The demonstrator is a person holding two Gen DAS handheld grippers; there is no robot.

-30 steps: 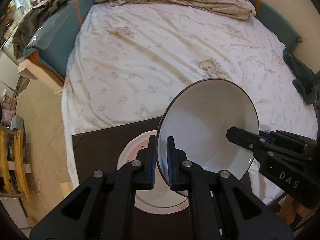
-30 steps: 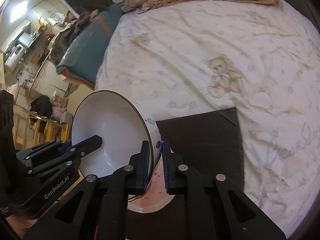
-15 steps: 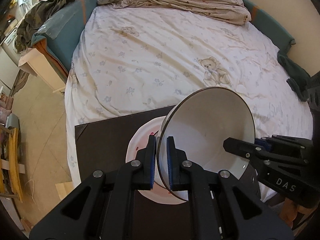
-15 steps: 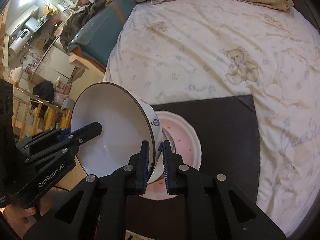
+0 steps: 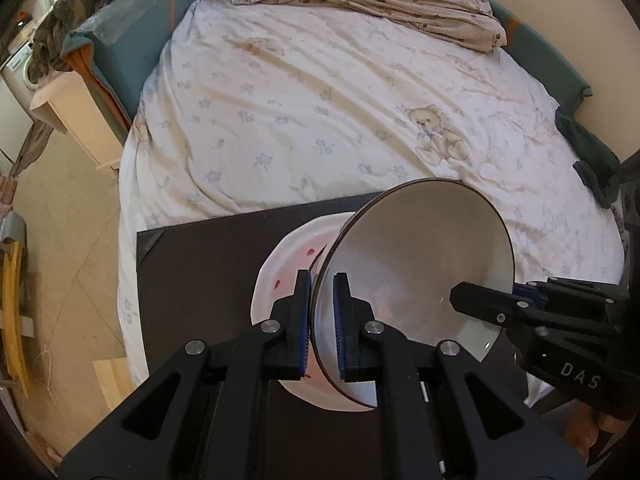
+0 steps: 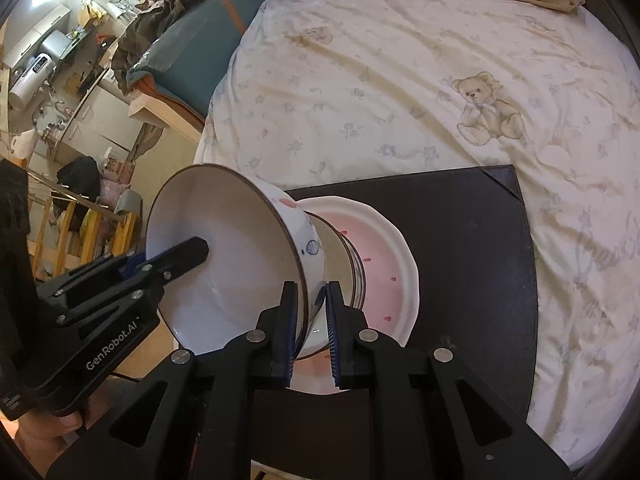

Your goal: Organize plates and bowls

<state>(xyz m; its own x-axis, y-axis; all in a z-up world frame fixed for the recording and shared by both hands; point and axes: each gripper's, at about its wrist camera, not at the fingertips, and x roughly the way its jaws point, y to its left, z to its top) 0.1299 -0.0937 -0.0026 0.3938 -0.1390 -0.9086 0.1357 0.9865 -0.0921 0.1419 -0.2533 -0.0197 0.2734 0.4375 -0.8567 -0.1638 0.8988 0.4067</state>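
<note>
Left wrist view, bowl (image 5: 416, 264) lower, plate (image 5: 288, 256) nearer

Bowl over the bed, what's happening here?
A person holds one white bowl with both handheld grippers: the left gripper and the right gripper are each shut on opposite sides of its rim. The bowl is tilted above a pink-spotted plate on a dark board lying on the bed.

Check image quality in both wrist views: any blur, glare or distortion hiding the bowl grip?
Left wrist: sharp, heavy fisheye bending with dark corners; the bowl rim is crisp between the left gripper pads, with only a faint sheen inside. Right wrist: equally sharp; a ceiling light blows out the top-left corner, away from the right gripper and the plate.
</note>
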